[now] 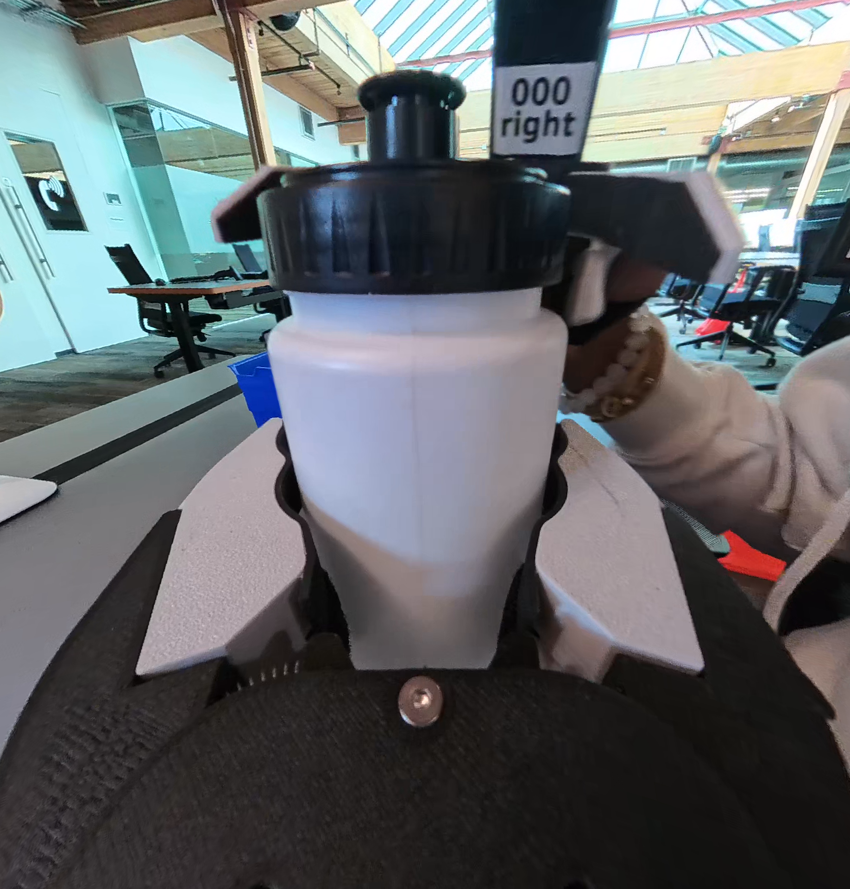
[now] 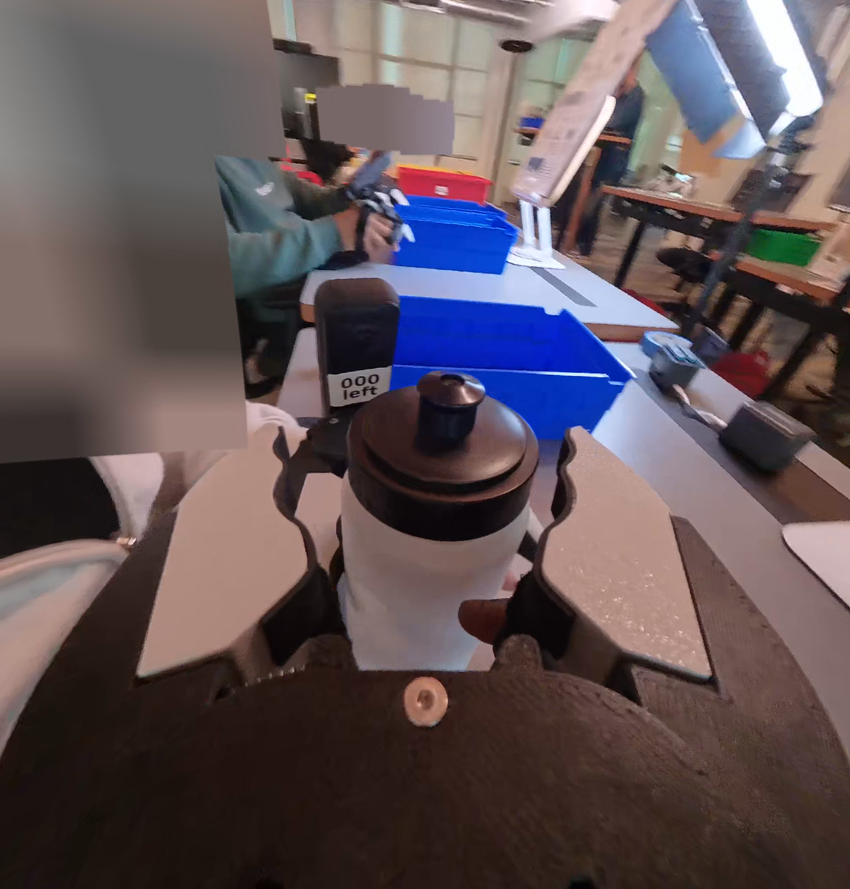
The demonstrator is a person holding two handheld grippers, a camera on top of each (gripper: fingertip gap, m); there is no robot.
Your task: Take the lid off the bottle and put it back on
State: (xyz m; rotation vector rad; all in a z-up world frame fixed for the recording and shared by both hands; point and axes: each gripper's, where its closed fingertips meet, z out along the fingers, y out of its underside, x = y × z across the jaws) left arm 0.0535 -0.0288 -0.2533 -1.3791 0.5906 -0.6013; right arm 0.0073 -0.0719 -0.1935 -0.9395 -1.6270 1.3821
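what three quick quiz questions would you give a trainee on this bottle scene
1. True or false: the lid is off the bottle.
2. What is the left gripper clamped on? A) the bottle's white body B) the lid C) the blue bin
3. Fill in: the right gripper is open, with a finger on either side of the ____.

Key: 1 false; 2 A; 3 lid
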